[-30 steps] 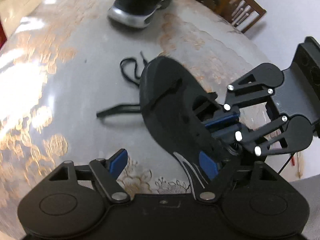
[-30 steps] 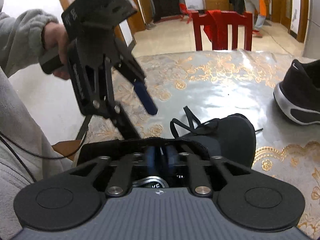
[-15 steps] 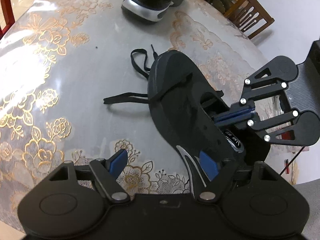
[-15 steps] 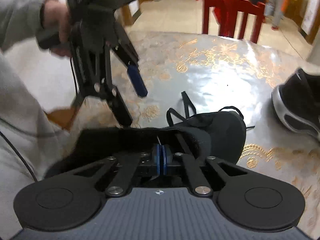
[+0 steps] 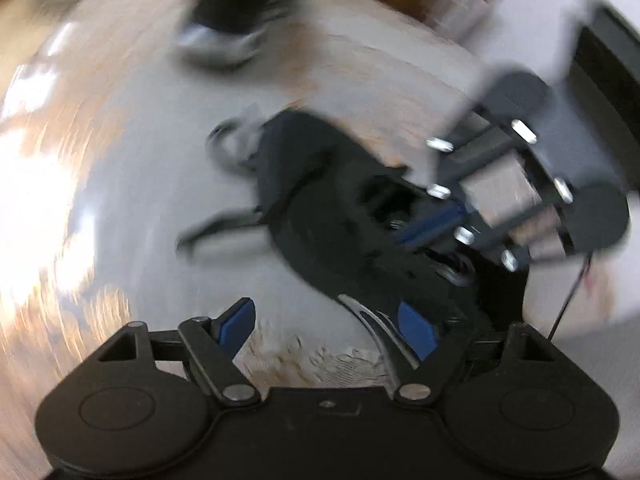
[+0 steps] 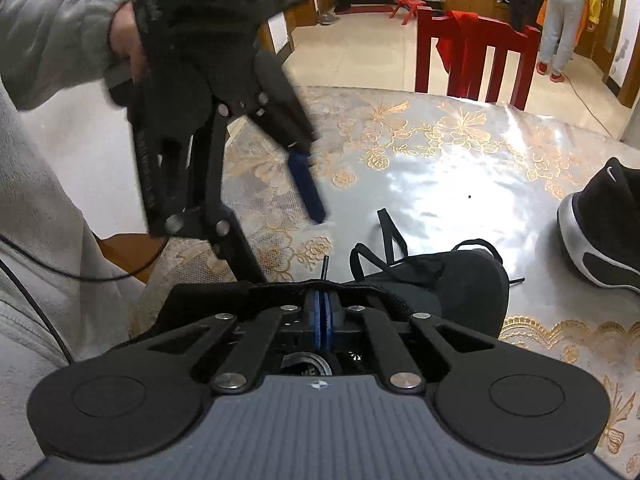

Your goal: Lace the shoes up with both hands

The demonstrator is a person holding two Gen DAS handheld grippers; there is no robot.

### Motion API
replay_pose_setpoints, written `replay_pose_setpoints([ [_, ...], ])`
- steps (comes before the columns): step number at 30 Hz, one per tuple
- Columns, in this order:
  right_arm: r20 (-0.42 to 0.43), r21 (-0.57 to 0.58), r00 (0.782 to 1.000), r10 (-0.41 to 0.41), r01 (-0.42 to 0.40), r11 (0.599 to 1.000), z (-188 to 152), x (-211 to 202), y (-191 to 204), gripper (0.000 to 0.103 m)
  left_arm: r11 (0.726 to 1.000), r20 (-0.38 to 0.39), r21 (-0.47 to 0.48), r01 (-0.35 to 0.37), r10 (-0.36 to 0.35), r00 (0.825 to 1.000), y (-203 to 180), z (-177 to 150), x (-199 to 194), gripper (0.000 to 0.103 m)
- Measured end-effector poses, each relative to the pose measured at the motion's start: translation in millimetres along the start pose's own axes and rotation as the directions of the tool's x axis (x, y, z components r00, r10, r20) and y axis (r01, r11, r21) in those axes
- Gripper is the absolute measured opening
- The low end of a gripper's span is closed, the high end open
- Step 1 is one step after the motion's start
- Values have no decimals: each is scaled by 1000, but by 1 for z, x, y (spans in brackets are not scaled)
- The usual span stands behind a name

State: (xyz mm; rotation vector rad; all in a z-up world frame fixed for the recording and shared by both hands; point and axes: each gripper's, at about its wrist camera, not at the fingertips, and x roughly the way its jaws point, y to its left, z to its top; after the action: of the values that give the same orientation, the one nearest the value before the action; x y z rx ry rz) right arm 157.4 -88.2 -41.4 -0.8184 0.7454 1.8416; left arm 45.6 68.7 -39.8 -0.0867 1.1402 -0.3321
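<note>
So the black sneaker [image 6: 440, 280] is sitting on the near part of the table [image 6: 440, 168], the one with the shiny grey cloth and gold flower print, toe pointing to the far right. The right gripper [image 6: 322, 316] is down at the shoe's opening with its blue pads pressed flat together. A lace end [image 6: 325, 268] pokes straight up from just past them, so it looks pinched right there. The rest of the lace [image 6: 384, 240] loops loose off the far side of the shoe and lies on the cloth.

The left gripper [image 5: 328, 326] is up in the air to the left of the shoe, tilted down toward it, held by a hand [image 6: 124, 44] in a grey fleece sleeve [image 6: 52, 32]. Its jaws are wide apart and just starting to ease closed, and nothing is gripped. From its own camera the heel side of the sneaker sits right by the right-hand pad, but that view is badly smeared, so I can't say if it touches.

The second sneaker [image 6: 600, 232], black with a silvery sole, is over at the far right edge of the table, well apart from the first. Behind the table there's a red chair [image 6: 476, 60] with something red draped on it, and a person in a yellow top [image 6: 568, 8] is standing way back in the room.
</note>
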Motion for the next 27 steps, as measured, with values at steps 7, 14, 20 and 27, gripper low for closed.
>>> replay_pose_setpoints([
  [7,-27,-4,1000,-7,7,1000,5,5,1,5,907,-22,415,68,-64,998,-23,24,-7,34],
  [14,-49,-19,999,-11,11,1000,8,9,4,6,822,-79,567,64,-23,997,-34,31,2,33],
  [20,-75,-27,996,-45,43,999,10,11,5,13,727,-143,682,77,29,989,-47,31,11,5],
  [27,-85,82,990,-113,120,989,8,-11,11,71,799,-157,595,89,7,988,-39,25,-19,3],
])
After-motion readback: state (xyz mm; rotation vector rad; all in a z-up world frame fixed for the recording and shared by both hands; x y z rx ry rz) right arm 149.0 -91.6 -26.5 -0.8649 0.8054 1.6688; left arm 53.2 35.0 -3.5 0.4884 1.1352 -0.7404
